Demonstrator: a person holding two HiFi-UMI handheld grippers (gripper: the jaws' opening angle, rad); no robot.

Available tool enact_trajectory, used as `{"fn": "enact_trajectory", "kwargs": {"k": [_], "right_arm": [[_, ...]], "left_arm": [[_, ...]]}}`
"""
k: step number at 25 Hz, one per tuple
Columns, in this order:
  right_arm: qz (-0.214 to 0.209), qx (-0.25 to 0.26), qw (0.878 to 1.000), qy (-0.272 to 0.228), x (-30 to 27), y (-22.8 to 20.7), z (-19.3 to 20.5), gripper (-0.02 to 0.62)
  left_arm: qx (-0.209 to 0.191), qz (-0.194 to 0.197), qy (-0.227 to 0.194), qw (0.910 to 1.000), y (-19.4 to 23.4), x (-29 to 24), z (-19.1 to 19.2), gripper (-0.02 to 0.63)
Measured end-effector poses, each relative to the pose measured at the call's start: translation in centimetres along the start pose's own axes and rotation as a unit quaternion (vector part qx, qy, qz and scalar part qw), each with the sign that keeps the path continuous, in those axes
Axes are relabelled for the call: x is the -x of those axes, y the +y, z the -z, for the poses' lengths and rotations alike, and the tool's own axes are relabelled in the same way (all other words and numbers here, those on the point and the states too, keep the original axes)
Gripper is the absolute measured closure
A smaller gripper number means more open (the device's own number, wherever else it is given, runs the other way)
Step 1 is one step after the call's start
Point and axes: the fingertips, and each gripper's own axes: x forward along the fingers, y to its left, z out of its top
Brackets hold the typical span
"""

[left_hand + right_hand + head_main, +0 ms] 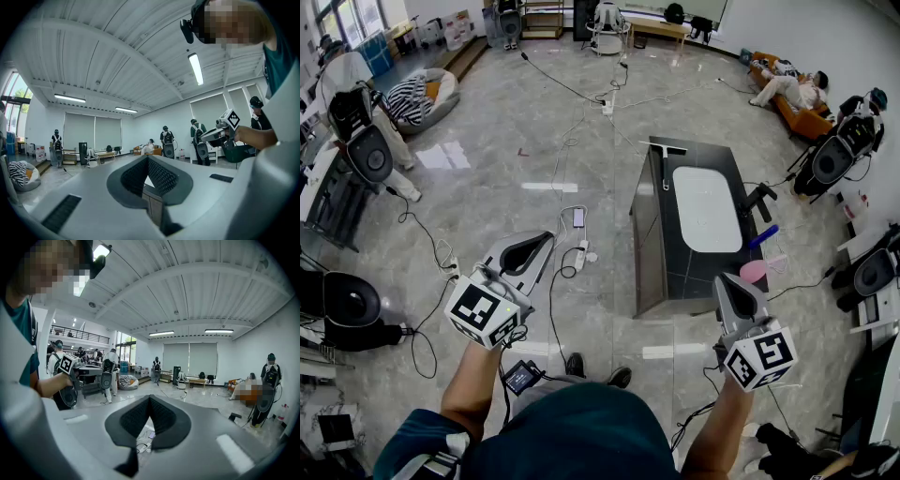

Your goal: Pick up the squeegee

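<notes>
The squeegee [666, 155] lies at the far end of the dark table [652, 253], its pale blade across the far edge and its handle pointing toward me. A white oval basin [706, 208] fills the table's middle. My left gripper [536, 247] is held over the floor left of the table, shut and empty. My right gripper [732, 284] hovers by the table's near right corner, also shut with nothing in it. In the left gripper view the left gripper [148, 158] has its jaws closed together, and the right gripper [150, 398] looks the same in its own view.
Cables and a power strip [581, 251] run over the floor between my left gripper and the table. A pink object [754, 271] and a blue one [764, 236] sit right of the table. People with rigs stand around the room's edges [366, 141].
</notes>
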Motion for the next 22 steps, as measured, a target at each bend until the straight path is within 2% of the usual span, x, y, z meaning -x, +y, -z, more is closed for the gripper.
{"fn": "enact_trajectory", "kwargs": {"k": [14, 22], "right_arm": [[0.013, -0.015, 1.000, 0.009, -2.8, -0.8, 0.5, 0.588], [0.024, -0.041, 0.999, -0.020, -5.3, -0.5, -0.1, 0.586]], "left_arm": [[0.002, 0.012, 0.007, 0.9999, 2.5, -2.0, 1.0, 0.600], [0.005, 0.024, 0.006, 0.9997, 4.7, -2.6, 1.8, 0.601]]}}
